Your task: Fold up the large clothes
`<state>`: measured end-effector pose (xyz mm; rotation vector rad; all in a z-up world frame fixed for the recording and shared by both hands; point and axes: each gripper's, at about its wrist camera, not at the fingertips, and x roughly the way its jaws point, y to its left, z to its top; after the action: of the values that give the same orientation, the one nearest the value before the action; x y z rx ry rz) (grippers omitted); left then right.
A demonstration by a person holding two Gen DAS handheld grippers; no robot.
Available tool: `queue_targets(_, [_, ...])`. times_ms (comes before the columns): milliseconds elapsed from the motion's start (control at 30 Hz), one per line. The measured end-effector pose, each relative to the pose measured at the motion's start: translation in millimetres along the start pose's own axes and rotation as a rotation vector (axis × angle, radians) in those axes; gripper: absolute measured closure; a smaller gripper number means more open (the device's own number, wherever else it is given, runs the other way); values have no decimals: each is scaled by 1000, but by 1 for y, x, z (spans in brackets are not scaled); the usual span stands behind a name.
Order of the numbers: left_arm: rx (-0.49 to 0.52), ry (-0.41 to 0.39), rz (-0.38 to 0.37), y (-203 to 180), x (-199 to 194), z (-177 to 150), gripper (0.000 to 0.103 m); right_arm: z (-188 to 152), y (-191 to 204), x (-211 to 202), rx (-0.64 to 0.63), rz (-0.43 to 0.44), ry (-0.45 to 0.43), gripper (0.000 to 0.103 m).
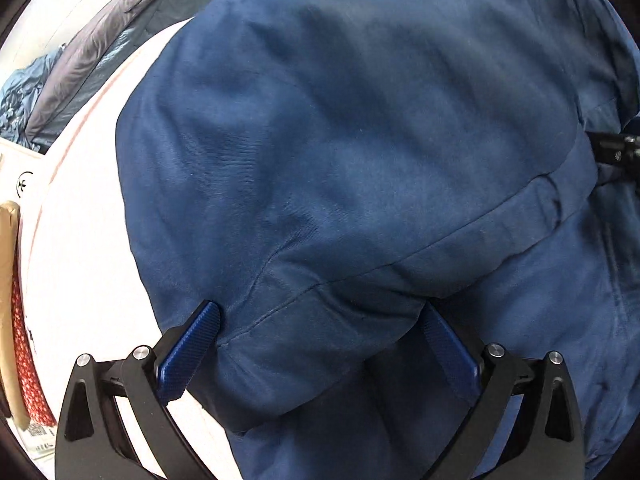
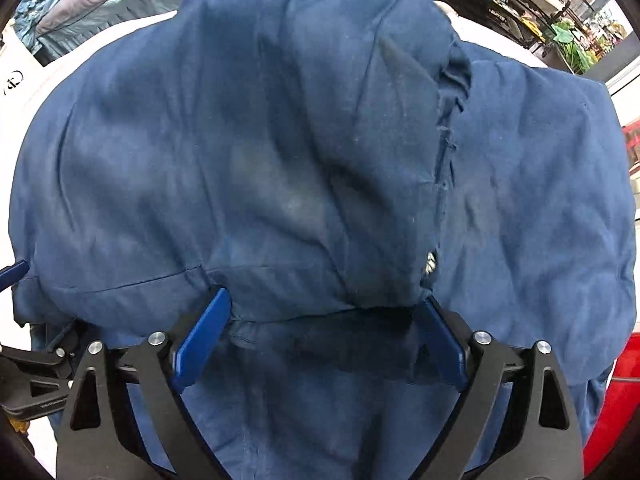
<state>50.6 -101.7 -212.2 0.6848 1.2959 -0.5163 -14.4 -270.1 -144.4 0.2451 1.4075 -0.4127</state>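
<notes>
Bright, even light; strong fisheye bend in both views.
We saw the white table [image 1: 80,248] blown out to glare, soft shadow under the blue cloth's [image 2: 280,152] fold, slight blur near the frayed seam, and black vignette at the corners.

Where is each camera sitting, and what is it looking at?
Left wrist view: sits on the left claw, looking steeply down along its blue fingers at the blue garment on the white table; both fingers spread wide with a fold between them.
Right wrist view: sits on the right claw, looking straight down at the same garment; its fingers are spread wide too.
Shared: the blue garment, the white table, grey-blue clothes at the far edge, and each view catches part of the other claw at its side.
</notes>
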Motion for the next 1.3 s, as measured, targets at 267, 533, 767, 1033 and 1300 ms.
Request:
queue_targets(267, [46, -20, 29, -11, 3, -8, 5, 10, -7, 16, 38, 3, 34, 6])
queue_targets(533, [63, -62, 50, -19, -13, -25, 6, 10, -12, 20, 55, -4, -5, 5])
queue_targets(767, [-18, -160, -24, 4, -60, -78, 7, -33, -11, -23, 77, 12, -73, 5])
queue_targets(1033, [-274, -114, -100, 64, -75, -149, 7, -127, -30, -43, 96, 59, -75, 5])
queue_targets(1300, [-305, -16, -198, 77, -67, -203, 8, -191, -61, -49, 190, 63, 0, 5])
